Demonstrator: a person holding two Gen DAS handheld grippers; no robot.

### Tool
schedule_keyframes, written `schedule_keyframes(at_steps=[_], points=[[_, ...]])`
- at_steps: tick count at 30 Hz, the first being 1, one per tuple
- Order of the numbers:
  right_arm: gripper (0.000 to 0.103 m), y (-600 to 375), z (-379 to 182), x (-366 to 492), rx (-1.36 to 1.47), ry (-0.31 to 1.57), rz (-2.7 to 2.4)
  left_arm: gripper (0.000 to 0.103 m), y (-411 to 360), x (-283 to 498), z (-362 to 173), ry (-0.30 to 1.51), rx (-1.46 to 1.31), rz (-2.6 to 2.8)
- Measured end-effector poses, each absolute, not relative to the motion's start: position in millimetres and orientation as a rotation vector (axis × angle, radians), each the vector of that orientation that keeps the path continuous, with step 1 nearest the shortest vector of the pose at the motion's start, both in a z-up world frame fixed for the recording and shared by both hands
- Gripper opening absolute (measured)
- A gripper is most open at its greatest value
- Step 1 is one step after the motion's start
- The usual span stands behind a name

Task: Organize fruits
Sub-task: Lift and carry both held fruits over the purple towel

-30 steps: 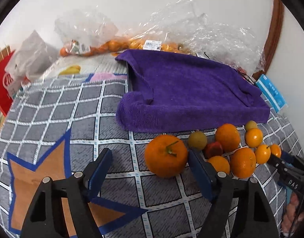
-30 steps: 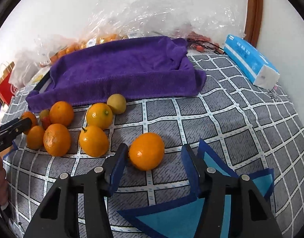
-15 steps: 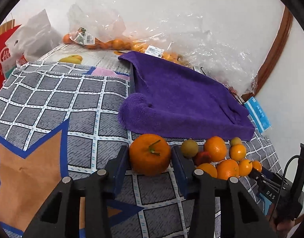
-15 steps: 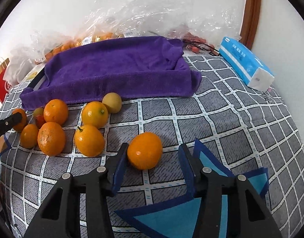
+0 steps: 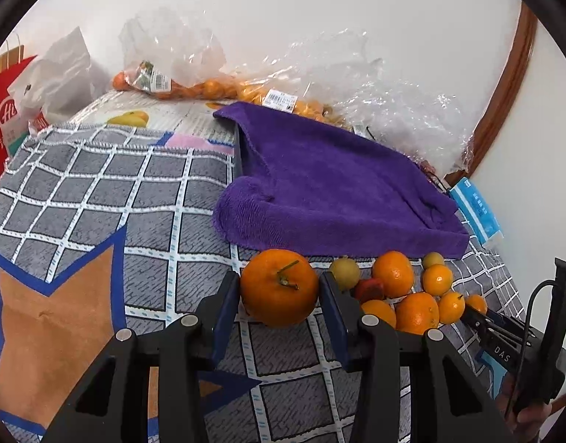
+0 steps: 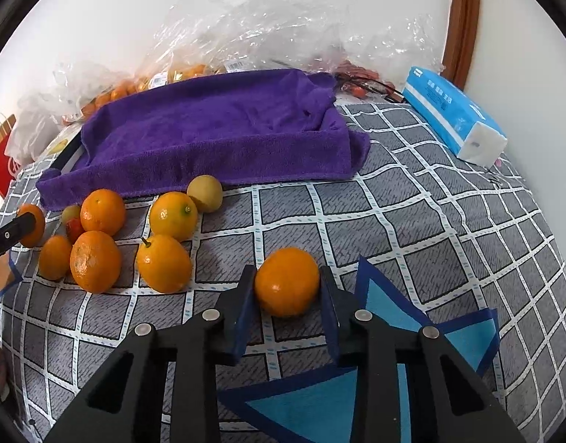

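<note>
My left gripper (image 5: pixel 279 288) is shut on a large orange with a green stem (image 5: pixel 279 286), held just above the checked mat. My right gripper (image 6: pixel 287 282) is shut on a smaller orange (image 6: pixel 286 280). Several loose oranges lie in a cluster (image 6: pixel 98 236), with a yellow-green fruit (image 6: pixel 205 192) and a small red fruit (image 6: pixel 74 227) among them; the cluster also shows in the left wrist view (image 5: pixel 404 295). A purple towel-lined tray (image 6: pixel 216 129) sits behind the fruit; it also shows in the left wrist view (image 5: pixel 330 188).
Clear plastic bags of small oranges (image 5: pixel 194 85) lie along the wall behind the tray. A blue tissue pack (image 6: pixel 452 110) is at the right. A red paper bag (image 5: pixel 4 110) stands at the far left. The checked mat (image 6: pixel 430 229) covers the table.
Both grippers have closed from open onto their oranges. The left gripper closed first and has lifted slightly; the right gripper's fingers have just come against its orange.
</note>
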State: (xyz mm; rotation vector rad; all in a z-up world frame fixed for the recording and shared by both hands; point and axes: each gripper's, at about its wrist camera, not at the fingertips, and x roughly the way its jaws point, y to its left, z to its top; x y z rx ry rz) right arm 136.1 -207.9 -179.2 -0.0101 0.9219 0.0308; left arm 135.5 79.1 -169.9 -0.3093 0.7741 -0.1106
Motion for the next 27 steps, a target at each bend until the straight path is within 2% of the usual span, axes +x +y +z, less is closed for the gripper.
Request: schedule_keyframes(at_steps=[6, 9, 27], points=[[0.036, -208, -179, 137, -0.006, 0.922, 0.037, 0.042, 80, 138, -172, 0.796, -0.309, -0.104], [0.033, -208, -179, 137, -0.002, 0.92, 0.037, 0.042, 80, 137, -172, 0.785, -0.317, -0.106], [0.032, -218, -165, 125, 0.079, 0.845, 0.051, 0.042, 89, 122, -154, 0.687, -0.358, -0.125]])
